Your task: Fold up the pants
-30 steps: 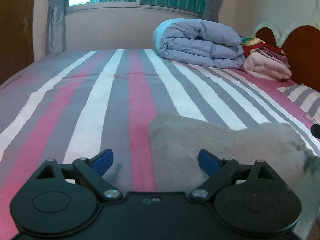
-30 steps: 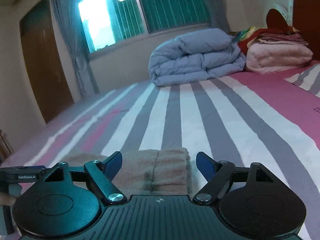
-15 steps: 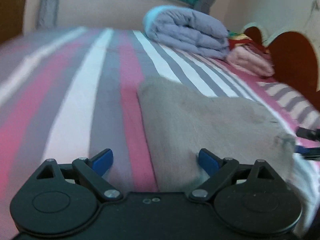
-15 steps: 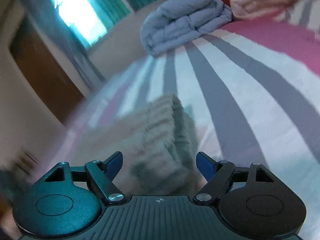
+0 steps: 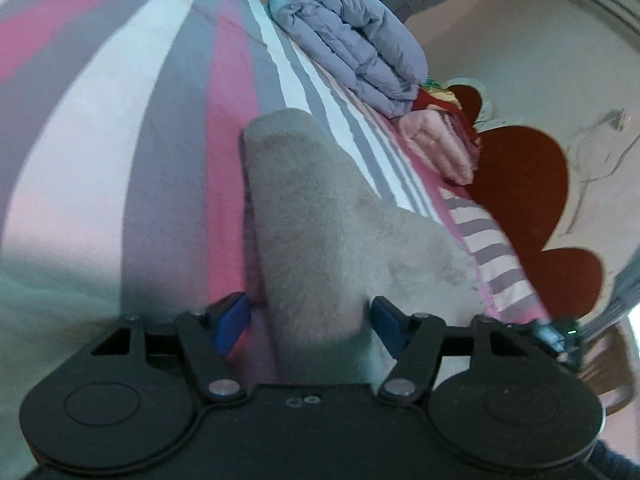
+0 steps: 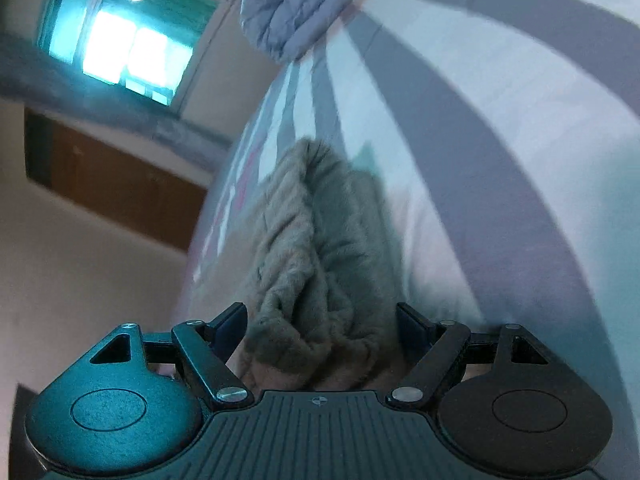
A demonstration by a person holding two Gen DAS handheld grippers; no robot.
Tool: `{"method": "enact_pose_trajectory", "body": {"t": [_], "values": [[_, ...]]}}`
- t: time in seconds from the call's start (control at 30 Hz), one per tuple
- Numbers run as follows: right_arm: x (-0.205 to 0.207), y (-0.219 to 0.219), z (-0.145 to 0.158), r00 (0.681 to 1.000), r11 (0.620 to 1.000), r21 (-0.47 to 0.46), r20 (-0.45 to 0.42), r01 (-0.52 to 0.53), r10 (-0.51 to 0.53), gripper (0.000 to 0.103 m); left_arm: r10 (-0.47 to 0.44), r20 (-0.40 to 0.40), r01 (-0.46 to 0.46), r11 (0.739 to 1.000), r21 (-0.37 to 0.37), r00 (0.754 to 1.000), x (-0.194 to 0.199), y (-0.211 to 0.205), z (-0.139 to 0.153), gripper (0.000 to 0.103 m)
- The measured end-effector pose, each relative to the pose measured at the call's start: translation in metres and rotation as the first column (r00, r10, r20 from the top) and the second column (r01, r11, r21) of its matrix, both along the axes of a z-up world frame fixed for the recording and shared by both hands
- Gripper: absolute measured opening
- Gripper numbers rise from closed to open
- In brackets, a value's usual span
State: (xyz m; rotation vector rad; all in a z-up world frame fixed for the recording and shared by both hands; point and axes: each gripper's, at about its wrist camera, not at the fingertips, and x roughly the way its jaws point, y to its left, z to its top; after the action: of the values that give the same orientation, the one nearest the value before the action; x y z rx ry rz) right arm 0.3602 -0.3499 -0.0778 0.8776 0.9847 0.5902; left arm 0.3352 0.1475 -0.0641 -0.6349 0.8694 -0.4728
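Where hidden rightward, headboard (image 5: 516, 184) leftward

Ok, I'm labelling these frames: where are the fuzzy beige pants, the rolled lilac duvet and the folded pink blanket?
Fuzzy beige pants (image 5: 320, 220): left wrist view, middle of the cloth.
Rolled lilac duvet (image 5: 352, 44): left wrist view, its quilted side.
Folded pink blanket (image 5: 436, 148): left wrist view, its top fold.

The left gripper (image 5: 310, 320) is seen with jaws that have just been closing, the fuzzy grey pants (image 5: 320, 220) lying between them on the striped bed (image 5: 120, 120). A folded duvet (image 5: 352, 44) is placed toward one o'clock.
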Motion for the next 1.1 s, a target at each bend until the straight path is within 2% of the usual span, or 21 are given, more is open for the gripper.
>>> {"method": "enact_pose_trajectory", "body": {"t": [0.03, 0.07, 0.1, 0.17, 0.3, 0.47, 0.53, 0.63, 0.67, 0.7, 0.73, 0.77, 0.8, 0.83, 0.87, 0.97, 1.1], "values": [[0.003, 0.004, -0.003, 1.0, 1.0, -0.007, -0.002, -0.019, 0.019, 0.069, -0.012, -0.005, 0.012, 0.999, -0.032, 1.0, 0.003, 0.001, -0.003, 0.05], [0.007, 0.007, -0.005, 1.0, 1.0, -0.005, -0.007, -0.027, 0.027, 0.065, -0.029, -0.016, 0.028, 0.998, -0.065, 0.999, 0.006, -0.001, -0.007, 0.028], [0.012, 0.009, -0.007, 0.999, 0.999, -0.004, -0.01, -0.033, 0.033, 0.059, -0.035, -0.035, 0.031, 0.995, -0.099, 0.999, 0.009, -0.002, -0.013, 0.024], [0.018, 0.014, -0.007, 0.999, 0.999, -0.006, -0.012, -0.039, 0.039, 0.054, -0.021, -0.01, 0.02, 0.991, -0.134, 1.0, 0.008, 0.0, -0.016, 0.016], [0.022, 0.015, 0.01, 0.995, 0.998, 0.008, 0.068, -0.067, 0.066, 0.048, 0.011, 0.071, 0.004, 0.978, -0.209, 0.997, 0.003, 0.01, -0.006, 0.014], [0.064, 0.032, 0.045, 0.978, 0.994, 0.011, 0.184, -0.107, 0.103, 0.047, 0.071, 0.149, -0.044, 0.984, -0.173, 0.986, 0.038, 0.032, 0.026, 0.014], [0.097, 0.047, 0.053, 0.972, 0.992, 0.016, 0.205, -0.125, 0.119, 0.047, 0.093, 0.175, -0.068, 0.987, -0.144, 0.98, 0.066, 0.047, 0.037, 0.014], [0.146, 0.078, 0.053, 0.969, 0.991, 0.023, 0.215, -0.132, 0.124, 0.047, 0.11, 0.174, -0.095, 0.991, -0.089, 0.979, 0.104, 0.061, 0.041, 0.015], [0.162, 0.087, 0.05, 0.969, 0.991, 0.023, 0.212, -0.135, 0.127, 0.047, 0.112, 0.167, -0.105, 0.993, -0.052, 0.98, 0.115, 0.065, 0.038, 0.026], [0.174, 0.095, 0.046, 0.971, 0.991, 0.017, 0.206, -0.131, 0.125, 0.052, 0.133, 0.149, -0.138, 0.99, 0.023, 0.98, 0.126, 0.066, 0.031, 0.035], [0.188, 0.105, 0.035, 0.975, 0.994, -0.012, 0.194, -0.112, 0.112, 0.058, 0.173, 0.11, -0.184, 0.977, 0.103, 0.979, 0.133, 0.066, 0.021, 0.078], [0.194, 0.117, 0.022, 0.978, 0.994, -0.072, 0.185, -0.082, 0.094, 0.083, 0.23, 0.056, -0.237, 0.951, 0.199, 0.972, 0.138, 0.066, 0.01, 0.092], [0.2, 0.127, 0.009, 0.986, 0.984, -0.171, 0.151, -0.046, 0.073, 0.092, 0.208, 0.081, -0.222, 0.949, 0.224, 0.975, 0.136, 0.065, 0.002, 0.094], [0.206, 0.137, -0.005, 0.991, 0.971, -0.235, 0.114, -0.047, 0.076, 0.096, 0.157, 0.142, -0.188, 0.953, 0.237, 0.977, 0.127, 0.061, 0.0, 0.097], [0.202, 0.14, -0.007, 0.985, 0.972, -0.232, 0.148, -0.05, 0.086, 0.103, 0.136, 0.168, -0.176, 0.952, 0.252, 0.976, 0.121, 0.059, -0.001, 0.097], [0.192, 0.14, -0.005, 0.977, 0.97, -0.24, 0.189, -0.05, 0.097, 0.103, 0.178, 0.205, -0.228, 0.939, 0.256, 0.962, 0.097, 0.059, 0.002, 0.097], [0.157, 0.105, 0.001, 0.972, 0.98, -0.188, 0.234, 0.061, -0.016, 0.103, 0.263, 0.248, -0.328, 0.903, 0.277, 0.933, 0.044, 0.057, 0.007, 0.097]]}}
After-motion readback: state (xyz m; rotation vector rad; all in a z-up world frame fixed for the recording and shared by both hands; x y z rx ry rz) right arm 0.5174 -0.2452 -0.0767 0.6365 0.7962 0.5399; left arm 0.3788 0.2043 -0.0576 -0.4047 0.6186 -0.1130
